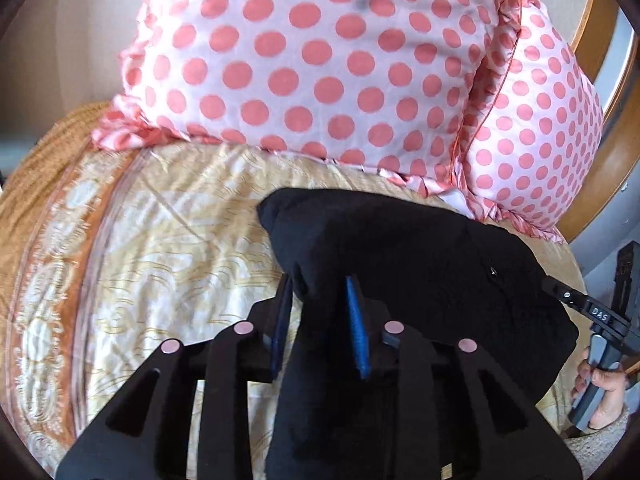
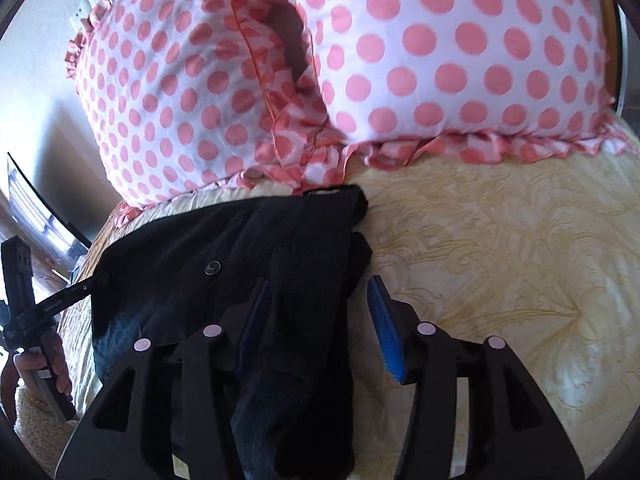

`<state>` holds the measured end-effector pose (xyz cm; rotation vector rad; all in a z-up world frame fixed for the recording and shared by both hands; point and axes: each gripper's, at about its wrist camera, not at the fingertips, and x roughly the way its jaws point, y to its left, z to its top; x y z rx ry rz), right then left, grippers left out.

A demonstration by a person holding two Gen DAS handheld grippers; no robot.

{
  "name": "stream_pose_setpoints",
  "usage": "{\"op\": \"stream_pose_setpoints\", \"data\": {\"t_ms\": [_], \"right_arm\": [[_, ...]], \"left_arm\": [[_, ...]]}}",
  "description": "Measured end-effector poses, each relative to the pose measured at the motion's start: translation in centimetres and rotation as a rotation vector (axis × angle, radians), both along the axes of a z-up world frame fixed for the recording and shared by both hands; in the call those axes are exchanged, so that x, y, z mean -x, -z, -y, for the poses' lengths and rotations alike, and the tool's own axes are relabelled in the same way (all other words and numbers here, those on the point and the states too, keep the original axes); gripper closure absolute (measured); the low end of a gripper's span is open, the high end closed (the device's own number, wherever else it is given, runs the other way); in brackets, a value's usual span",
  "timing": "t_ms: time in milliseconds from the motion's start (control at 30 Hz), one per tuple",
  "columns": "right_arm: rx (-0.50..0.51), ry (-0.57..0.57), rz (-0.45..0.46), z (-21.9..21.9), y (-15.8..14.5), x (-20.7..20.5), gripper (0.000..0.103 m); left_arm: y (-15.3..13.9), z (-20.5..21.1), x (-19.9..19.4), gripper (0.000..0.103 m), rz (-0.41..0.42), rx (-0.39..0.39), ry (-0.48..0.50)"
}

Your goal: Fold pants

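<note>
The black pants (image 1: 420, 264) lie bunched on a cream patterned bedspread (image 1: 168, 240), just in front of the pillows. My left gripper (image 1: 320, 292) has its blue-padded fingers (image 1: 356, 320) closed on a fold of the pants at their left edge. In the right wrist view the pants (image 2: 208, 256) show a small button. My right gripper (image 2: 320, 292) straddles the pants' right edge; its jaws stand apart, with black cloth between them and a gap beside the right finger (image 2: 386, 332). Each gripper shows at the other view's edge, the right one (image 1: 592, 312) and the left one (image 2: 36, 308).
Two white pillows with pink dots (image 1: 320, 60) (image 2: 280, 80) stand against a wooden headboard (image 1: 600, 152) right behind the pants. An orange border (image 1: 52, 264) runs along the bedspread's left side. The bedspread (image 2: 500, 260) stretches to the right.
</note>
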<state>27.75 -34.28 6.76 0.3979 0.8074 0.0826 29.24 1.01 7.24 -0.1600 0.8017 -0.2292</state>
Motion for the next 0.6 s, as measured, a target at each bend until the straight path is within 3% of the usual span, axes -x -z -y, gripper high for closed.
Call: {"op": "stream_pose_setpoints", "data": {"t_ms": [33, 100, 233, 333, 400, 467, 500, 567, 600], "right_arm": [[0.008, 0.009, 0.038, 0.0, -0.8, 1.0, 0.045], [-0.067, -0.062, 0.107, -0.7, -1.8, 2.6, 0.044], [-0.211, -0.233, 0.08, -3.7, -0.9, 2.9, 0.044], [-0.22, -0.169, -0.072, -4.1, 2.7, 1.5, 0.044], [-0.316, -0.147, -0.039, -3.0, 3.5, 1.7, 0.045], [-0.337, -0.125, -0.047, -2.9, 3.0, 2.0, 0.045], [-0.306, -0.106, -0.039, -3.1, 2.3, 2.8, 0.041], [-0.204, -0.09, 0.031, -4.3, 0.1, 5.5, 0.015], [-0.148, -0.071, 0.082, -4.8, -0.8, 7.3, 0.002]], "left_arm": [[-0.8, 0.1, 1.1, 0.062, 0.038, 0.006, 0.011], [-2.3, 0.8, 3.5, 0.056, 0.082, 0.078, 0.104], [-2.0, 4.2, 4.9, 0.042, 0.037, 0.139, 0.264], [1.4, 5.3, 2.7, 0.043, -0.08, 0.062, 0.204], [4.1, 4.3, 0.9, 0.051, -0.165, 0.128, 0.161], [4.3, 2.7, 0.8, 0.051, -0.148, 0.212, 0.129], [4.2, 2.3, 1.1, 0.05, -0.164, 0.234, 0.116], [3.2, 1.6, 3.0, 0.04, -0.137, 0.232, 0.099], [2.6, 1.5, 4.6, 0.029, -0.101, 0.188, 0.092]]}}
